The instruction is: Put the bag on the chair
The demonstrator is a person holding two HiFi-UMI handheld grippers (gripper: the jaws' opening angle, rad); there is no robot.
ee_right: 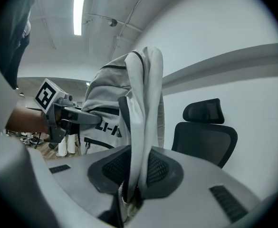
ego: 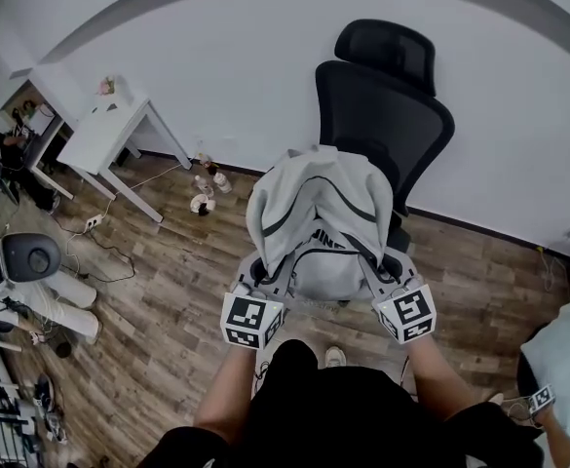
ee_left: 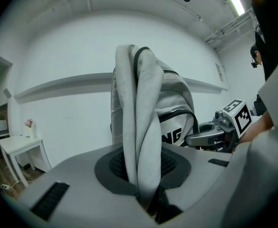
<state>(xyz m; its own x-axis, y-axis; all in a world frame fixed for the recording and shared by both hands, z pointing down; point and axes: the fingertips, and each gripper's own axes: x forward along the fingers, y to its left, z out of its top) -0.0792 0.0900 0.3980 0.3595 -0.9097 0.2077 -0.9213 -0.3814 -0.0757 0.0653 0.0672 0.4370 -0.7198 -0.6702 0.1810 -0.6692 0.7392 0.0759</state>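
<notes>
Head view: grey fabric backpack with black trim (ego: 319, 222) hangs over the seat of the black mesh office chair (ego: 382, 105). Left gripper (ego: 257, 289) and right gripper (ego: 382, 283) each clench a grey shoulder strap (ee_left: 143, 141). Best to lower both evenly until the seat bears it.

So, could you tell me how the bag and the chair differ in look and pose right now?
The bag is light grey with dark trim; the chair is black. The bag is soft, folded fabric; the chair is a rigid shape with a headrest. The bag is held by its straps in the left gripper and right gripper; the chair stands gripped by neither. Both are centred in the head view, bag in front.
</notes>
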